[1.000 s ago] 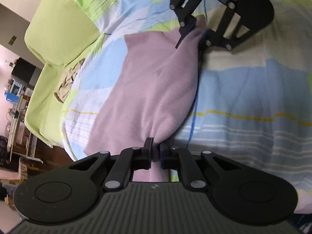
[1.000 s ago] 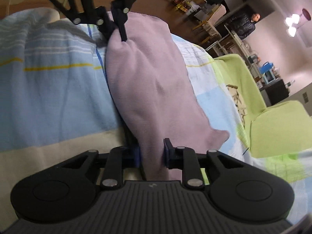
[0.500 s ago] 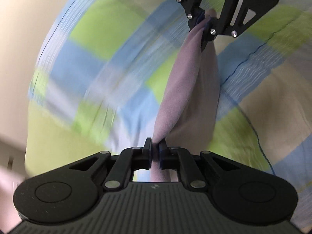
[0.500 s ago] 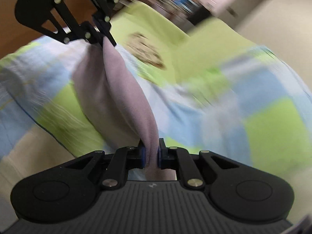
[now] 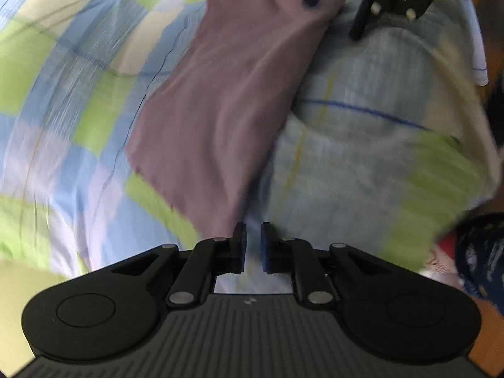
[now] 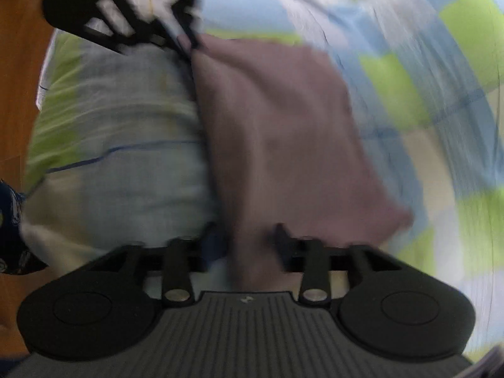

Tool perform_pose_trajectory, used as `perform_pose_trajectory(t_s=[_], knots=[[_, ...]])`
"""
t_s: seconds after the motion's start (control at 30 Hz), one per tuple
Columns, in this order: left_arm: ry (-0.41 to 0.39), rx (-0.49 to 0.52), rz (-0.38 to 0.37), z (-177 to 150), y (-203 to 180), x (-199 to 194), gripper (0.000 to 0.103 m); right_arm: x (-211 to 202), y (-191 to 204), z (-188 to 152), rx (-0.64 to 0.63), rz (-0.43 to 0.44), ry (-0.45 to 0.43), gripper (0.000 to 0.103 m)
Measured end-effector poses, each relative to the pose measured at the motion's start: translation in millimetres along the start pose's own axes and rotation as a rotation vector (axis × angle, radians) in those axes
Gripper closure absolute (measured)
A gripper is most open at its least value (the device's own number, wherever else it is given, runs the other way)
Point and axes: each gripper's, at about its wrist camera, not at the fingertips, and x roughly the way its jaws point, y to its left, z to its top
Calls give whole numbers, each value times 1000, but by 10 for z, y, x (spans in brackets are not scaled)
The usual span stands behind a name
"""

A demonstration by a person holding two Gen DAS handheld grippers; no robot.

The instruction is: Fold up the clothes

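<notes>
A purple cloth [image 5: 220, 100] lies folded in a long flat strip on the checked quilt [image 5: 63, 94]. My left gripper [image 5: 252, 245] is at its near corner. The jaws are opening, with a narrow gap and only quilt between them; the cloth's corner sits just left of the left finger. My right gripper [image 5: 337, 3] is at the far end, its fingers straddling the far corner. In the right wrist view the cloth [image 6: 277, 132] runs down between the right gripper's [image 6: 250, 239] opening fingers, and the pads stand clear of it. The left gripper [image 6: 189, 42] is blurred at the cloth's far corner.
The blue, green and white quilt [image 6: 409, 63] covers the bed all around the cloth. The bed's white edge [image 5: 478, 63] drops off to the right. Wooden floor [image 6: 15, 94] shows beyond it. A dark blue patterned fabric [image 5: 478, 252] lies by the bed's edge.
Both grippers swung round with the hanging cloth and laid it flat on the quilt. Both jaws, shut on its corners before, now stand apart.
</notes>
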Motion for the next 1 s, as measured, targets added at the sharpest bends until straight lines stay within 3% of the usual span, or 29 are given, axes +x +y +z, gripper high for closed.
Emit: perform_pose_trajectory(t_s=[0.03,0.07,0.1,0.2,0.27,0.33,0.43,0.53,0.63,0.73,0.83,0.97,1.0], knots=[[-1,-56,-15,-52,106,-42,86,-64,-51,-48,77,-3,13,47],[-2,-114,-26,-120,251,-65,86,-126,-139,-107,166,-2,20,41],[-7,-238,-53,-175,484,-88,86,-188,-237,-169,259,2,24,33],[-13,-571,-135,-145,928,-5,69,-306,-544,-376,536,19,-31,33],[-32,-739,-176,-160,1134,110,70,-268,-832,-540,820,85,-117,33],[-57,-864,-205,-184,1339,232,70,-151,-1019,-665,1013,123,-168,32],[-169,-869,-196,-68,1628,289,67,-2,-1282,-759,1212,158,-247,32],[-227,-827,-212,92,1879,440,61,144,-1438,-866,1298,209,-304,26],[-166,-778,-304,213,2006,731,64,337,-1548,-820,1310,224,-296,26],[-144,-772,-283,127,1953,785,65,387,-1547,-744,1288,242,-296,26],[-128,-856,-328,-72,1919,793,66,411,-1501,-707,1262,261,-285,26],[-133,-870,-347,-7,1943,986,72,425,-1482,-712,1252,263,-278,26],[-138,-868,-344,7,1948,983,86,402,-1499,-687,1243,249,-288,26]])
